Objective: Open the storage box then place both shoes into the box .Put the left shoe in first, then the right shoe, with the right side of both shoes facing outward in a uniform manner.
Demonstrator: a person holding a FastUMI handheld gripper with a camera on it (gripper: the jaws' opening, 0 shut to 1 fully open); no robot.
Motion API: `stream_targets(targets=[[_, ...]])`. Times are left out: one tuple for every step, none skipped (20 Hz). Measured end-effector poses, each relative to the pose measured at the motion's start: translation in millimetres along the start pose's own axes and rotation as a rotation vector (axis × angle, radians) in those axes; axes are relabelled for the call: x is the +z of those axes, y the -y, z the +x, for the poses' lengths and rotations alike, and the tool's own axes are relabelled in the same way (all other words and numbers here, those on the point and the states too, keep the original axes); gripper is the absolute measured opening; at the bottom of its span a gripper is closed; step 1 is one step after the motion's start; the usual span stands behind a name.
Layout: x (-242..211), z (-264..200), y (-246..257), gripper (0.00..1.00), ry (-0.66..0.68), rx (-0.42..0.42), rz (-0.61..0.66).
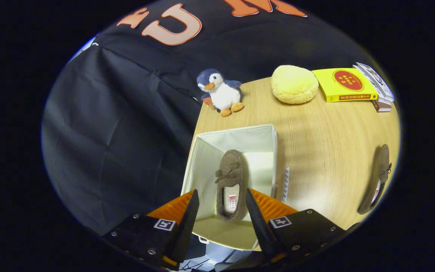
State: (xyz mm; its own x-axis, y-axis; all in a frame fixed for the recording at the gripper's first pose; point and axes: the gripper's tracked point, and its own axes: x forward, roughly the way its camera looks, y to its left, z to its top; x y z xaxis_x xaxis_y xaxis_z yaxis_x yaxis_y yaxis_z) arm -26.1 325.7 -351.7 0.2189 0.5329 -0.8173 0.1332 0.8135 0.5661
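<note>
A light wooden table stood against the booth's black cloth wall, with an open cream fabric storage box at its near corner. The second shoe lay far off to the right on the table, squeezed thin by the lens, so that little more than a dark sole edge and a bow could be made out. The box's near wall was partly covered by the fingers, and what lay below it could not be read.

Inside the box sat a brown felt moccasin slipper, bow on its vamp, toe pointing away towards the far wall and heel nearest the fingers (a small tag showed in its opening). Which foot it belonged to could not be told.

The gripper hung above the box's near edge, looking steeply down into it, its fingers spread apart on either side of the slipper's heel and touching nothing.

Beyond the box were a plush penguin, a round yellow cushion and a yellow book beside a stack of books.
</note>
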Motion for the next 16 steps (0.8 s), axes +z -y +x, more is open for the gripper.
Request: stream_targets(targets=[[3,-11,12,0.79,0.014,-0.004,0.002],[4,-21,25,0.83,0.029,-0.012,0.001],[6,-32,39,0.85,0.044,-0.020,-0.003],[7,-42,53,0.88,0.059,-0.035,-0.007],[8,-52,70,0.89,0.074,-0.052,-0.011],[8,-58,85,0.92,0.090,-0.071,-0.010],[10,-67,103,0.93,0.099,-0.088,-0.004],[6,-73,119,0.95,0.096,-0.097,0.012],[3,-82,132,0.96,0.098,-0.104,0.035],[3,-87,146,0.96,0.109,-0.110,0.049],[1,-94,162,0.96,0.114,-0.126,0.063],[-1,-99,177,0.96,0.118,-0.138,0.073],[-4,-104,193,0.96,0.121,-0.157,0.087],[-6,-109,208,0.96,0.126,-0.176,0.095],[-7,-114,225,0.96,0.132,-0.203,0.098],[-11,-118,242,0.96,0.133,-0.228,0.101]])
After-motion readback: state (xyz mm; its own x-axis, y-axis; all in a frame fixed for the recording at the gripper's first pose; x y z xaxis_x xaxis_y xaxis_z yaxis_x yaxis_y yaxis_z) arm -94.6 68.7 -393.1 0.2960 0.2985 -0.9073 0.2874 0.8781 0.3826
